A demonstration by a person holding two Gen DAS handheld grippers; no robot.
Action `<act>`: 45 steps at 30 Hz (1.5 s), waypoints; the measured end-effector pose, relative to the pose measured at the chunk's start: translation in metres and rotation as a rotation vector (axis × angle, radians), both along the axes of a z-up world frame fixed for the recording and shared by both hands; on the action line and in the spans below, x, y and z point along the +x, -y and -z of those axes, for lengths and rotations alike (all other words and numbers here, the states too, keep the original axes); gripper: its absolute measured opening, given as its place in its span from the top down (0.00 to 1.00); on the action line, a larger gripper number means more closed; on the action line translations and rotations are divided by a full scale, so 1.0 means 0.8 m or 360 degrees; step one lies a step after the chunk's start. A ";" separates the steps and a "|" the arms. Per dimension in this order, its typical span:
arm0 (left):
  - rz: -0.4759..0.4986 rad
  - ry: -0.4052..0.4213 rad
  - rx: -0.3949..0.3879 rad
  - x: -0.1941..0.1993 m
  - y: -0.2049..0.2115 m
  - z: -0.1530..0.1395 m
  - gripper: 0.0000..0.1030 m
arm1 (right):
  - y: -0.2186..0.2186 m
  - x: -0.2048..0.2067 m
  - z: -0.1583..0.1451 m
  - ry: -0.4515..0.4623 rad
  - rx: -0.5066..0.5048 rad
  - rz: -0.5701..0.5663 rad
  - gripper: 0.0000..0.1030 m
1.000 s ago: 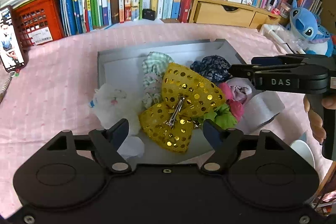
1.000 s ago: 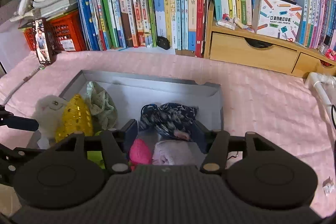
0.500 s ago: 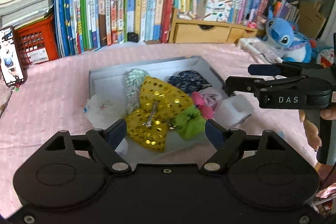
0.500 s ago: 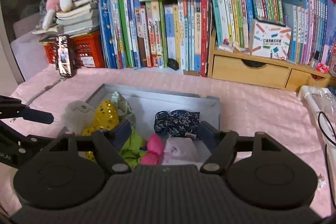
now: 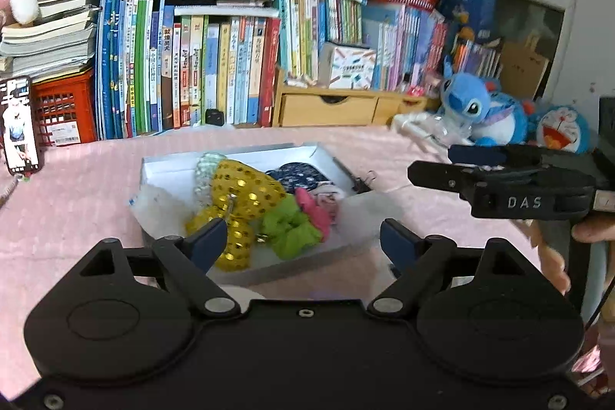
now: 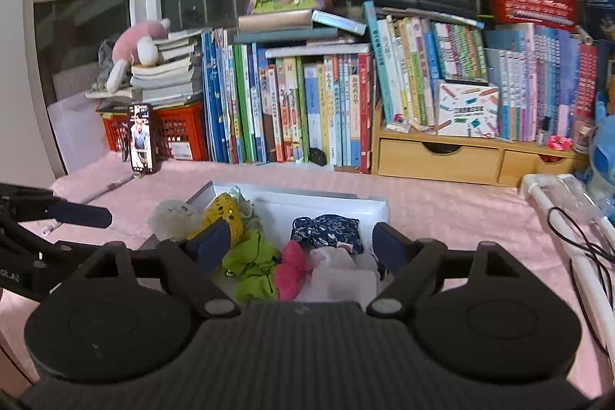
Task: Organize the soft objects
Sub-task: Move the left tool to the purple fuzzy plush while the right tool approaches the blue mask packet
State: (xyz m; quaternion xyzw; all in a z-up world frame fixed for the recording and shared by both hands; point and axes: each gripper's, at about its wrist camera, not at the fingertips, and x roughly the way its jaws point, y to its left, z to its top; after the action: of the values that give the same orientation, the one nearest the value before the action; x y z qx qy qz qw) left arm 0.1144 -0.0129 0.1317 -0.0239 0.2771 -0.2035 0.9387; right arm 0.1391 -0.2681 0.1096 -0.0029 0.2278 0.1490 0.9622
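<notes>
A shallow grey box (image 5: 173,164) (image 6: 346,204) sits on the pink tablecloth and holds soft items: a yellow sequined bow (image 5: 246,187) (image 6: 226,214), a green scrunchie (image 5: 292,229) (image 6: 250,264), a pink scrunchie (image 5: 311,210) (image 6: 290,269), a dark floral pouch (image 5: 301,175) (image 6: 326,233), a checked green cloth (image 5: 203,168) and a white fluffy toy (image 5: 161,206) (image 6: 173,214) at the box's left edge. My left gripper (image 5: 303,243) is open and empty, raised above the box's near side. My right gripper (image 6: 296,243) is open and empty, also raised over the box; it shows in the left wrist view (image 5: 499,175).
A row of books (image 6: 307,110) and a wooden drawer unit (image 6: 461,156) line the back. A phone (image 5: 17,125) stands at the left by a red crate (image 5: 61,114). Blue plush toys (image 5: 480,110) and a white cable (image 6: 576,256) lie at the right.
Both grippers have lifted up and pulled back from the box, so the box looks smaller and farther. The items in the box have not moved.
</notes>
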 end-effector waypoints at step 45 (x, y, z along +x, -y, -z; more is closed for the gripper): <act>-0.0471 0.0238 0.0026 -0.113 0.081 0.153 0.21 | 0.064 -0.111 0.135 0.0079 -0.0149 0.0360 0.00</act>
State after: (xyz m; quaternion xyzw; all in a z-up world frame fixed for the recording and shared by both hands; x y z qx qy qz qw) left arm 0.0242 -0.0777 0.0091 -0.0414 0.2017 -0.0620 0.9766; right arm 0.0500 -0.3195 0.0013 -0.0258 0.2096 0.0284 0.9770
